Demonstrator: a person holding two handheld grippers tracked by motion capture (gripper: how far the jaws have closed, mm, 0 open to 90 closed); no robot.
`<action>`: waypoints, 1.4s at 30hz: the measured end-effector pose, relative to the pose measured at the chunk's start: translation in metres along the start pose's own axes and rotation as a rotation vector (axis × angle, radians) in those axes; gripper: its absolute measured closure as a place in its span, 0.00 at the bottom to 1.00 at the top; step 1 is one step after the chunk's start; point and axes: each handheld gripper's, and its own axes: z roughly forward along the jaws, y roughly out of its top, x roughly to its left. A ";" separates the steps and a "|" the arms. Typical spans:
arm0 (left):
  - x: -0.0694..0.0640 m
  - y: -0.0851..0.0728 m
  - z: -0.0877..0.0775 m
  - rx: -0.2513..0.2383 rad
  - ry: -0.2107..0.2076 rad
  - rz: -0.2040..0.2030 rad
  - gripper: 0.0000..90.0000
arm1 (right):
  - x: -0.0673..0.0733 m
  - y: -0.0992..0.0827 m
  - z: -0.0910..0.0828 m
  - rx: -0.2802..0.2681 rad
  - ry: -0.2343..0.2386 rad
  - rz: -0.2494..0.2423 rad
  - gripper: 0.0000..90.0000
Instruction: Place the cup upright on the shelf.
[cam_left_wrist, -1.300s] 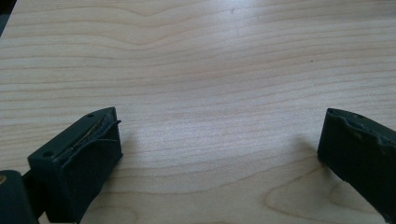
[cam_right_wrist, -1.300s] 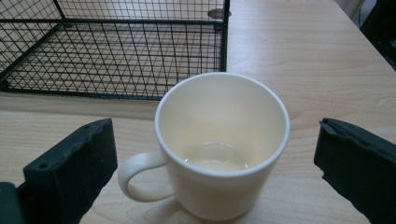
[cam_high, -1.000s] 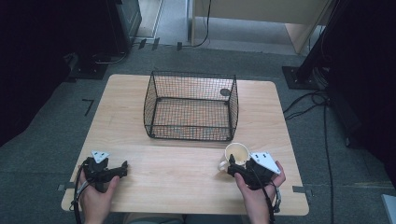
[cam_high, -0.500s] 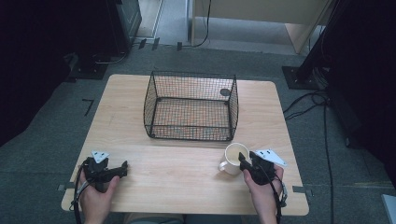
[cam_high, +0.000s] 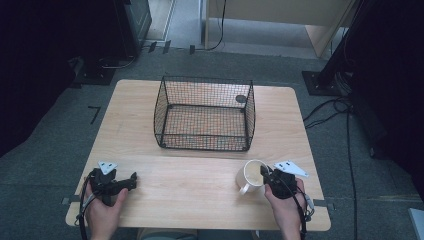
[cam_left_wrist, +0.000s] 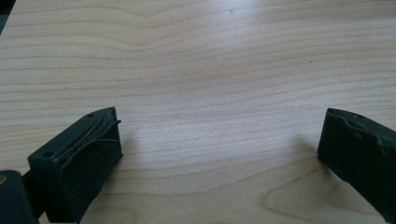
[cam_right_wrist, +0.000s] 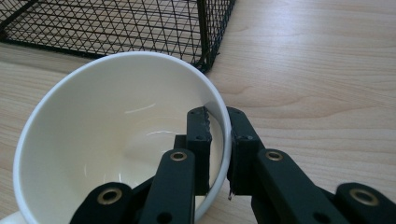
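A cream mug (cam_high: 250, 175) with a handle stands on the wooden table (cam_high: 200, 195) at the front right, just ahead of the wire basket (cam_high: 205, 112). My right gripper (cam_high: 263, 173) grips its right rim. In the right gripper view one jaw is inside the mug (cam_right_wrist: 116, 135) and the other outside, and the right gripper (cam_right_wrist: 217, 119) has just been closing on the wall between them. My left gripper (cam_high: 132, 179) rests at the front left, held by a hand. In the left gripper view the left gripper (cam_left_wrist: 219, 140) stands wide open over bare wood.
The black wire basket (cam_right_wrist: 116, 23) sits mid-table, open at the top. A small dark round thing (cam_high: 240, 99) shows at its back right corner. Cables (cam_high: 340, 107) run over the floor to the right of the table.
The right gripper's jaws went from wide open to closed on the mug's rim. That hand and the mug shifted slightly toward the table's near edge. The left gripper kept still.
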 end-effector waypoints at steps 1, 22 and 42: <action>0.000 0.000 0.000 -0.001 0.000 0.000 0.00 | 0.001 -0.001 0.000 -0.007 0.001 0.000 0.92; 0.000 0.000 0.000 0.000 0.000 0.000 0.00 | 0.037 0.037 -0.007 -0.110 0.142 -0.052 0.92; -0.001 0.001 0.001 0.000 -0.001 0.000 0.00 | 0.070 0.087 -0.001 -0.168 0.239 -0.091 0.92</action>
